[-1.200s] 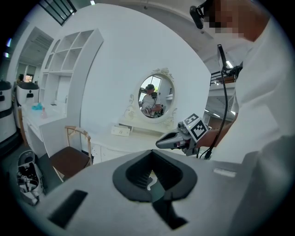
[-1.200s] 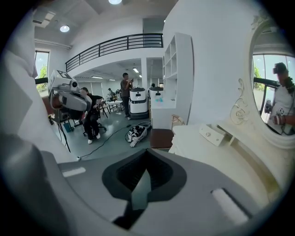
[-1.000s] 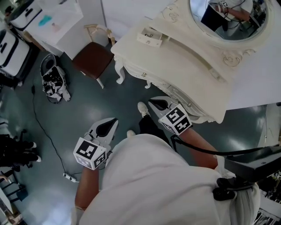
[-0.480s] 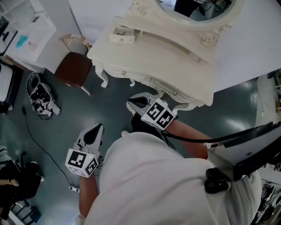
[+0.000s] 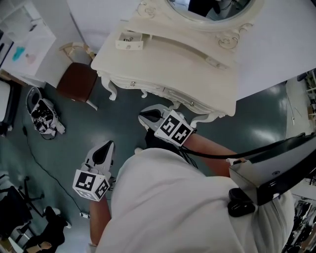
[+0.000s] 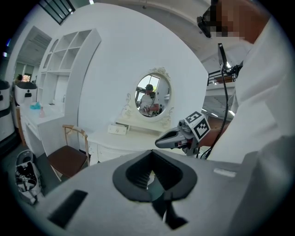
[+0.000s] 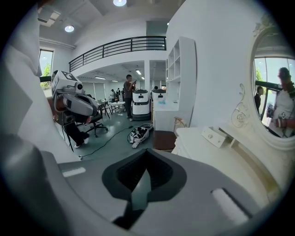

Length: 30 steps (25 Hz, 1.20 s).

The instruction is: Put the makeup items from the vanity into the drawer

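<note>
Both jaw pairs pressed together, empty: left gripper (image 5: pixel 108 146), right gripper (image 5: pixel 144 114), beside one vanity (image 5: pixel 165 57) bearing seemingly one small drawer (image 5: pixel 129 41).

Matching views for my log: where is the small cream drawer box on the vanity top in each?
Head view: small cream drawer box, upper left.
Left gripper view: box left of centre.
Right gripper view: box right of centre.
Shared landmark: oval white-framed mirror.

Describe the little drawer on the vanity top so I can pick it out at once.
Find the cream vanity with the oval mirror. At the end of its top nearest the brown-seated chair, a small drawer juts from the low ledge under the mirror. It is a white box with one knob on its front, the only piece sticking out.
</note>
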Each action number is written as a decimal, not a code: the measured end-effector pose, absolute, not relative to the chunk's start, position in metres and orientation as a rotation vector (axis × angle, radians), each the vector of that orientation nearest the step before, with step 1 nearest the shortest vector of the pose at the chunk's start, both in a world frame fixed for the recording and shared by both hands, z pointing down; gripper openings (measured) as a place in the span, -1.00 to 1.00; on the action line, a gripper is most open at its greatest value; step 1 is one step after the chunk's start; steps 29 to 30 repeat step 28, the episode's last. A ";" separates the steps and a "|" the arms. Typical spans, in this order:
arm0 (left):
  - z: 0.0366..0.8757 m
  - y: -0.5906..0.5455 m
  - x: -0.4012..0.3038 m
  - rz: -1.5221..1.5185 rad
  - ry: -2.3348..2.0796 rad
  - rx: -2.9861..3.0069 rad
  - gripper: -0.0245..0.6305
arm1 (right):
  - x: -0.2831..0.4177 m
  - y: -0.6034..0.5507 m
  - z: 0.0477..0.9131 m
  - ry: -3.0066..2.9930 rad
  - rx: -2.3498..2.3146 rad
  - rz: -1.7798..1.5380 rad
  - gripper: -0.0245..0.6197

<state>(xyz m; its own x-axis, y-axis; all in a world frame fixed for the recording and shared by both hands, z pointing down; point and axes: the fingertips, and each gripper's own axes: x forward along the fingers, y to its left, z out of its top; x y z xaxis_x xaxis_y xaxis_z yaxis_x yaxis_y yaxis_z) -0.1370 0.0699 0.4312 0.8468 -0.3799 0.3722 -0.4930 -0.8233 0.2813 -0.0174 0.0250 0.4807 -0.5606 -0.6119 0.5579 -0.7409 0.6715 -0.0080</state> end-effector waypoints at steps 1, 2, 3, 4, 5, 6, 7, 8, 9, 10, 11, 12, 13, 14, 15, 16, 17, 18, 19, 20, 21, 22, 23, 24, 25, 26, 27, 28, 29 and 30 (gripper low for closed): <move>0.432 0.070 -0.136 0.426 -0.650 2.655 -0.92 | -0.017 0.025 0.481 -2.364 1.045 0.328 -0.92; 0.432 0.069 -0.135 0.428 -0.647 2.656 -0.92 | -0.016 0.025 0.481 -2.365 1.046 0.326 -0.92; 0.433 0.069 -0.134 0.430 -0.643 2.657 -0.92 | -0.016 0.025 0.481 -2.365 1.045 0.324 -0.92; 0.434 0.068 -0.133 0.431 -0.639 2.658 -0.92 | -0.015 0.025 0.481 -2.364 1.043 0.322 -0.92; 0.434 0.068 -0.131 0.431 -0.636 2.658 -0.92 | -0.014 0.025 0.482 -2.364 1.042 0.322 -0.92; 0.435 0.067 -0.130 0.431 -0.632 2.657 -0.92 | -0.014 0.025 0.482 -2.362 1.042 0.324 -0.92; 0.435 0.066 -0.129 0.430 -0.629 2.658 -0.92 | -0.014 0.025 0.483 -2.361 1.041 0.326 -0.92; 0.434 0.065 -0.129 0.429 -0.627 2.658 -0.92 | -0.013 0.025 0.483 -2.360 1.040 0.327 -0.92; 0.434 0.065 -0.128 0.428 -0.624 2.658 -0.92 | -0.013 0.025 0.483 -2.358 1.039 0.328 -0.92; 0.433 0.064 -0.128 0.428 -0.623 2.656 -0.92 | -0.013 0.025 0.483 -2.356 1.038 0.329 -0.92; 0.433 0.064 -0.128 0.428 -0.622 2.654 -0.92 | -0.014 0.025 0.482 -2.355 1.036 0.330 -0.92; 0.433 0.063 -0.129 0.428 -0.623 2.652 -0.92 | -0.014 0.024 0.482 -2.354 1.033 0.332 -0.92; 0.433 0.063 -0.129 0.429 -0.623 2.649 -0.92 | -0.014 0.024 0.482 -2.353 1.032 0.333 -0.92; 0.434 0.063 -0.129 0.432 -0.622 2.647 -0.92 | -0.014 0.023 0.483 -2.352 1.031 0.334 -0.92; 0.436 0.063 -0.128 0.436 -0.619 2.644 -0.92 | -0.013 0.023 0.484 -2.350 1.032 0.336 -0.92; 0.438 0.062 -0.127 0.440 -0.615 2.642 -0.92 | -0.012 0.022 0.486 -2.349 1.034 0.339 -0.92; 0.439 0.061 -0.126 0.443 -0.611 2.641 -0.92 | -0.011 0.021 0.487 -2.346 1.035 0.342 -0.92; 0.439 0.059 -0.126 0.445 -0.609 2.640 -0.92 | -0.010 0.019 0.487 -2.345 1.036 0.344 -0.92; 0.438 0.056 -0.125 0.446 -0.607 2.641 -0.92 | -0.010 0.016 0.487 -2.343 1.036 0.345 -0.92; 0.437 0.053 -0.125 0.446 -0.606 2.641 -0.92 | -0.010 0.014 0.487 -2.342 1.037 0.347 -0.92; 0.437 0.050 -0.124 0.445 -0.604 2.641 -0.92 | -0.009 0.011 0.488 -2.342 1.037 0.347 -0.92; 0.437 0.046 -0.123 0.445 -0.602 2.642 -0.92 | -0.009 0.009 0.488 -2.341 1.037 0.348 -0.92; 0.437 0.044 -0.122 0.446 -0.599 2.642 -0.92 | -0.008 0.006 0.488 -2.340 1.038 0.349 -0.92; 0.437 0.041 -0.122 0.447 -0.595 2.641 -0.92 | -0.008 0.003 0.488 -2.338 1.041 0.350 -0.92; 0.437 0.038 -0.121 0.449 -0.590 2.641 -0.92 | -0.006 0.000 0.489 -2.336 1.043 0.351 -0.92; 0.438 0.035 -0.119 0.451 -0.586 2.640 -0.92 | -0.005 -0.003 0.489 -2.335 1.046 0.352 -0.92; 0.438 0.031 -0.118 0.453 -0.582 2.640 -0.92 | -0.004 -0.007 0.489 -2.333 1.050 0.353 -0.92; 0.438 0.028 -0.117 0.456 -0.578 2.639 -0.92 | -0.002 -0.011 0.489 -2.332 1.053 0.354 -0.92; 0.438 0.028 -0.117 0.456 -0.578 2.639 -0.92 | -0.002 -0.011 0.489 -2.332 1.053 0.354 -0.92; 0.438 0.028 -0.117 0.456 -0.578 2.639 -0.92 | -0.002 -0.011 0.489 -2.332 1.053 0.354 -0.92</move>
